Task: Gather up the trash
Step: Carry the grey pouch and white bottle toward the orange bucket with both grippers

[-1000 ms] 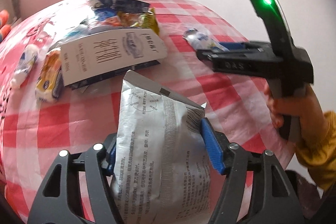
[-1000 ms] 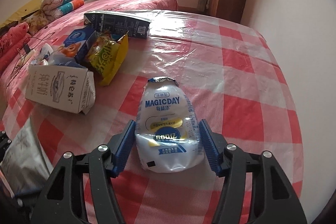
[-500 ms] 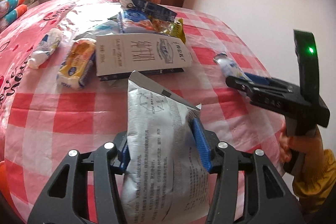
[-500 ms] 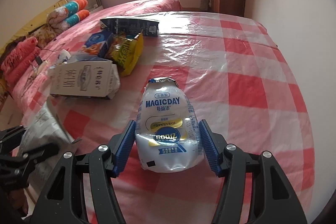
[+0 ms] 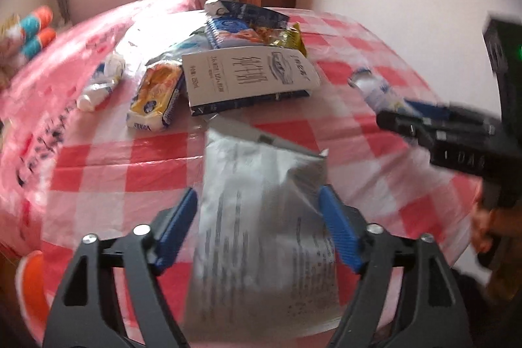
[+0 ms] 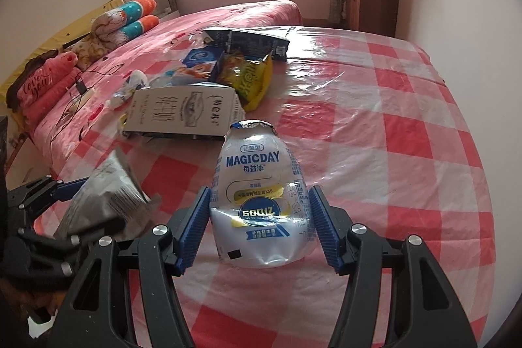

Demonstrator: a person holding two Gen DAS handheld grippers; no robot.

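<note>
While both of your hands carry trash clear of the checked tablecloth (image 6: 407, 126), you are mid-way through the drop-off step, judging by the wrapper coming loose. That cloth fills most of both views, and the uncollected litter sits in a heap in the upper middle: a white milk carton (image 6: 182, 116) lying flat, a yellow snack bag (image 6: 251, 77) just behind it, and a yellow biscuit pack (image 5: 155, 97) beside them.

Your left gripper (image 5: 257, 234), at the bottom of its own view, is opening; the grey foil wrapper (image 5: 261, 230) is between its jaws with a gap showing at the left blue pad, so nothing grips it.

Your right gripper (image 6: 261, 224) is closed partway on the crushed white drink bottle (image 6: 257, 204), pads against both its sides.

Next, you probably release the bottle too, then reach back for the heap.
</note>
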